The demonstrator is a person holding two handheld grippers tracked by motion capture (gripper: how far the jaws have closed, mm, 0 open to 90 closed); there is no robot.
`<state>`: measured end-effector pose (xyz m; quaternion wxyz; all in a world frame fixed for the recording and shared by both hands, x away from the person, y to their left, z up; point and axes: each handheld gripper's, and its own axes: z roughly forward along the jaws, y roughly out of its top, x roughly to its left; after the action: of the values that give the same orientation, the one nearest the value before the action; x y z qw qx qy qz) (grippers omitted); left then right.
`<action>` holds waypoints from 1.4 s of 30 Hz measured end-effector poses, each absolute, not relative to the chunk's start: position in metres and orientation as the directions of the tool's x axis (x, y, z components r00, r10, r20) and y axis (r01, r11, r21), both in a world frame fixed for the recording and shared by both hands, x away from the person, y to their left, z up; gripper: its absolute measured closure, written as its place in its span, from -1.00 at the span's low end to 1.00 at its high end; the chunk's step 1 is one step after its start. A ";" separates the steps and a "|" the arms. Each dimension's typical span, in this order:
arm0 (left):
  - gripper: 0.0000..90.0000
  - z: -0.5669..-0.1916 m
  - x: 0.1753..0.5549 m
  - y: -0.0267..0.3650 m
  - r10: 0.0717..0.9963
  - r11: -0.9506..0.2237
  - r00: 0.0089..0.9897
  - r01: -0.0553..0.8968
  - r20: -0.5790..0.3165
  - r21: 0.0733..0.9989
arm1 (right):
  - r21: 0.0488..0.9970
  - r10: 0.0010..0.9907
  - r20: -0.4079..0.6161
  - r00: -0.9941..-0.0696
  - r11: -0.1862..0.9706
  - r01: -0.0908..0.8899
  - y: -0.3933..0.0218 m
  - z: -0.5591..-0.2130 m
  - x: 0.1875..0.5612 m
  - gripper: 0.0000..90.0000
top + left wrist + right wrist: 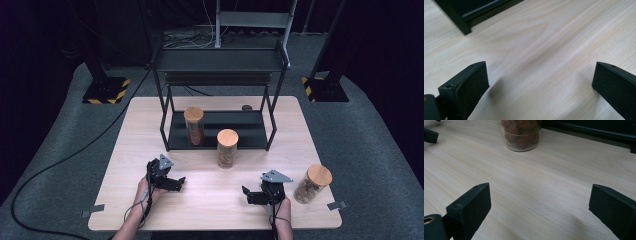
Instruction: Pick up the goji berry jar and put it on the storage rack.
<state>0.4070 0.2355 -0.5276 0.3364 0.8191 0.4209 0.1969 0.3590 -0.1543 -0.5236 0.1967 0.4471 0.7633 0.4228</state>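
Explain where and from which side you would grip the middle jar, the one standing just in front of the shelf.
Grip the middle jar on its clear round wall, below the wooden lid. It stands upright on the table, so a level approach from the near side suits. The shelf stands close behind it, while the front is open. The right tool already faces it with its jaws open.

I see a pale wood-grain table (150, 130), a black rack (220, 65), clear jars with tan lids (227, 137), black grippers (172, 184), and yellow-black striped bases (106, 90) far off.
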 end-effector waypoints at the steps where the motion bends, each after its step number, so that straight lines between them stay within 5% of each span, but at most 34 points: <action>1: -1.00 -0.528 0.405 0.238 0.824 -0.422 0.565 0.556 0.046 0.716 | 0.821 0.849 0.078 -0.523 0.242 0.516 -0.154 -0.524 0.359 -0.93; 42: -0.98 -0.529 0.387 0.256 0.867 -0.351 0.499 0.608 0.001 0.712 | 0.817 0.850 0.053 -0.525 0.266 0.512 -0.152 -0.524 0.359 -0.94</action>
<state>0.3872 0.2562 -0.5293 0.3340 0.7987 0.4615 0.1938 0.3587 -0.1516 -0.5238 0.2038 0.4428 0.7690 0.4136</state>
